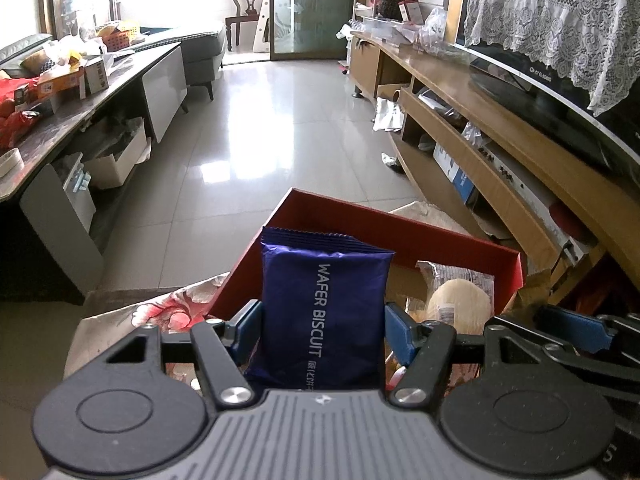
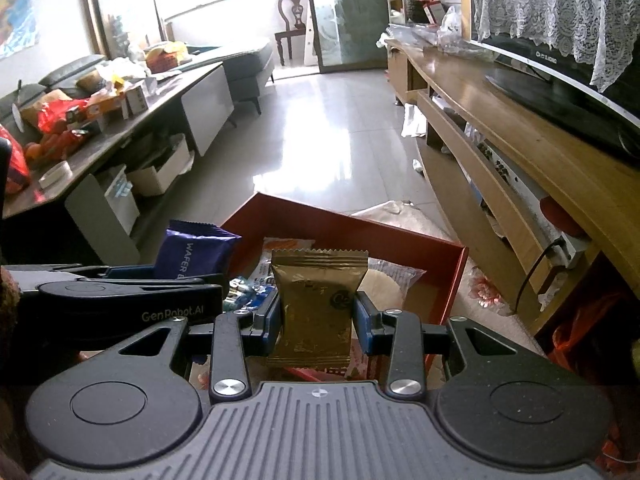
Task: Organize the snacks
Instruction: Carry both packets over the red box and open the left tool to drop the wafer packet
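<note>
My left gripper (image 1: 322, 326) is shut on a blue wafer biscuit packet (image 1: 320, 304), held upright over the near left part of a red box (image 1: 400, 232). The packet also shows in the right wrist view (image 2: 192, 252). My right gripper (image 2: 316, 314) is shut on a gold snack packet (image 2: 314, 300), held upright above the same red box (image 2: 360, 236). Inside the box lie a round cracker in clear wrap (image 1: 460, 300) and other small snacks (image 2: 244, 292). The left gripper body (image 2: 120, 300) sits just left of the right one.
The box rests on a floral cloth (image 1: 172, 312). A long wooden TV bench (image 1: 500, 128) with a TV (image 2: 560, 92) runs along the right. A cluttered dark table (image 1: 60, 100) stands at the left. Tiled floor (image 1: 280, 128) lies ahead.
</note>
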Available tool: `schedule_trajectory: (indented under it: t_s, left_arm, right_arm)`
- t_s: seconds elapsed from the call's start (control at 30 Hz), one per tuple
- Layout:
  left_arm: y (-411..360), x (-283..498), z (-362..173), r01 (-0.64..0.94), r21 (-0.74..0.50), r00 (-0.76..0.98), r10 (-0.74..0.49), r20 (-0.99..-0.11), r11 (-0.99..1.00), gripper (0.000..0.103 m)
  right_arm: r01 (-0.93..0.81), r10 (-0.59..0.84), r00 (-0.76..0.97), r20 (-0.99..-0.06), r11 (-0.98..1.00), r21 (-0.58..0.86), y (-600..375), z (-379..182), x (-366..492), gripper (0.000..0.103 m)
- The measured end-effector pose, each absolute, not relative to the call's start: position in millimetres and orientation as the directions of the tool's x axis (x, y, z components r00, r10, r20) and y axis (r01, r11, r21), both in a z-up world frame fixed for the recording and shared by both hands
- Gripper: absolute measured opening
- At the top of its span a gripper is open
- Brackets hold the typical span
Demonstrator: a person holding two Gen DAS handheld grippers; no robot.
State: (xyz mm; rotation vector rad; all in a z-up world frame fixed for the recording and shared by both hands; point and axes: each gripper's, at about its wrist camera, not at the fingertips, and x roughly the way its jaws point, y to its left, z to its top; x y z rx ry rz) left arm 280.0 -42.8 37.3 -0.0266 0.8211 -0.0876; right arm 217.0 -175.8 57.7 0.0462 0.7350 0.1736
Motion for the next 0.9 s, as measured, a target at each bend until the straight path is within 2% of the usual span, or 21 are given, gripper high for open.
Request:
schedule_trajectory:
  t_s: [0.9]
  left_arm:
    - [-65.9, 322.5, 20.3, 0.053, -0.053, 0.662, -0.075, -0.746, 0.997, 0.068]
  right_arm:
    - [-0.106, 0.141, 0.72, -0.679, 0.99, 0.093, -190.0, 47.3, 249.5, 0.046]
